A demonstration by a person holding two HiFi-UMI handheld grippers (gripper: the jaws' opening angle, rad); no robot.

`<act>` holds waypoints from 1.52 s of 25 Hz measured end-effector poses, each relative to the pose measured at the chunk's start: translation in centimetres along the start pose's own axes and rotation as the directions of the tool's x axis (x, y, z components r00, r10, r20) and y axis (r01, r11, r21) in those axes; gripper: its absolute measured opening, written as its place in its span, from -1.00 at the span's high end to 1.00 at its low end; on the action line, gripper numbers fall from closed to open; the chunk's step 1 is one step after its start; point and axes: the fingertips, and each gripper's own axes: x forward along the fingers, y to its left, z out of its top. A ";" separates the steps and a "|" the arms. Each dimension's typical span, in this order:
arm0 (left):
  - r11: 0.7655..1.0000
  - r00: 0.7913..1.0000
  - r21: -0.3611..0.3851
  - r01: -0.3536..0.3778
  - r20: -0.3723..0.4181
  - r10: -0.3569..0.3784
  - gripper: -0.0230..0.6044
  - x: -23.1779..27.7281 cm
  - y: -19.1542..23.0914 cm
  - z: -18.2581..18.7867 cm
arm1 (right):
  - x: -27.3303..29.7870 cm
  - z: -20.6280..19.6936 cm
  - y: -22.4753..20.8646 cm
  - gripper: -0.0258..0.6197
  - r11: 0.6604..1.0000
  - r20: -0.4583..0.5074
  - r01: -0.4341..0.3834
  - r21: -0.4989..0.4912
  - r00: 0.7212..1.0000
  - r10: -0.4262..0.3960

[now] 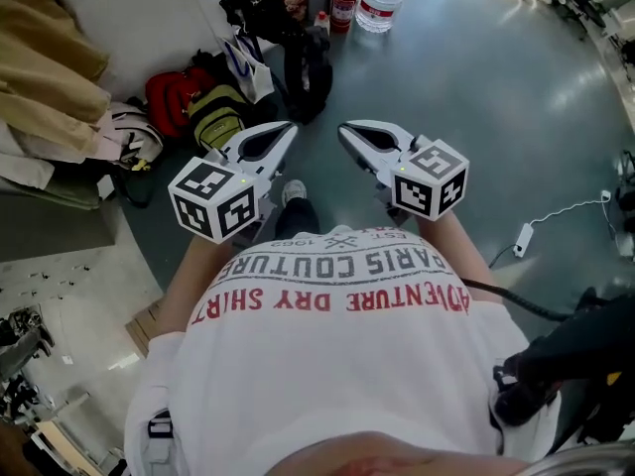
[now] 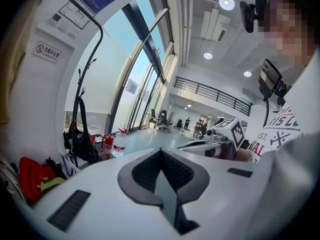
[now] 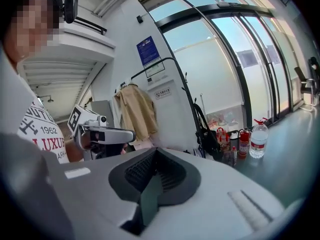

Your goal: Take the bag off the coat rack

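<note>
Bag (image 3: 207, 135) hangs on the coat rack (image 3: 185, 91) — left gripper (image 1: 286, 129) and right gripper (image 1: 345, 130) jaws clenched, empty.

Bright daylight, fisheye warp, dark corners

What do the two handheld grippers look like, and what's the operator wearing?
Both the left gripper and right gripper are white plastic shells with tapered fingers lined in dark ribbed pads. Each carries a white cube with black square markers. The person wears a white T-shirt printed in red and grey.
</note>
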 end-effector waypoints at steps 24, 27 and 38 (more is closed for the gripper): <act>0.994 0.991 0.002 -0.108 0.085 0.108 0.92 10.1 31.8 17.2 | 27.8 19.4 -17.6 0.92 0.991 0.012 -0.074 -0.113 0.997 0.075; 0.990 0.987 0.005 -0.143 0.075 0.142 0.92 11.7 34.2 18.9 | 30.1 21.0 -20.1 0.92 0.988 0.001 -0.107 -0.110 0.994 0.108; 0.970 0.974 -0.119 -0.214 0.043 0.220 0.92 18.9 44.8 20.2 | 39.4 21.7 -29.7 0.92 0.979 -0.113 -0.201 -0.029 0.974 0.197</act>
